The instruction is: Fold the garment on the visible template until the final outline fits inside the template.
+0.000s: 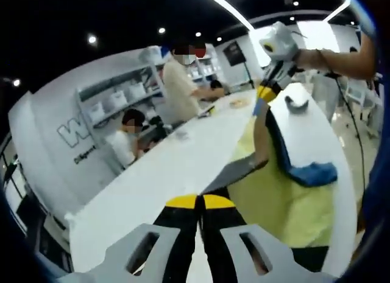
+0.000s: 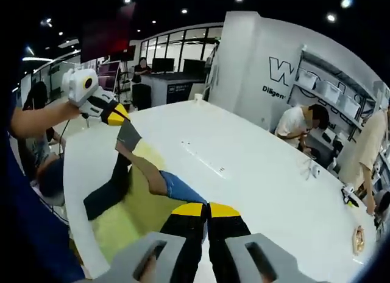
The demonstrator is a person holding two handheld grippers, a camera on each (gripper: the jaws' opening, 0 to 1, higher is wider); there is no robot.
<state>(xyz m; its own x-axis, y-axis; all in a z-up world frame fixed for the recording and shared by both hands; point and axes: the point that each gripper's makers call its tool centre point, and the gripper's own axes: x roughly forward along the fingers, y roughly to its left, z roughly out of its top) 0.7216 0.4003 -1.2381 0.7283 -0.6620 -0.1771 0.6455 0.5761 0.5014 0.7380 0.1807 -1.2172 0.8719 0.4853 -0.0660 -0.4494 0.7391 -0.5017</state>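
yellow-tipped fingers [image 1: 199, 202] [image 2: 207, 210] of both grippers pinch the garment [image 2: 143, 173].

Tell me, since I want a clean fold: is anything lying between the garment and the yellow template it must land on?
Nothing visible. The garment is stretched between the left gripper and the right gripper, right over the yellow template, whose bare surface carries nothing else.

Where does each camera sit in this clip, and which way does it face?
Left gripper view: rides the left gripper, facing along the white table toward the right gripper lifting the garment; a forearm shows.
Right gripper view: rides the right gripper, facing back at the left gripper; an arm shows.
Shared: garment, yellow template, table.
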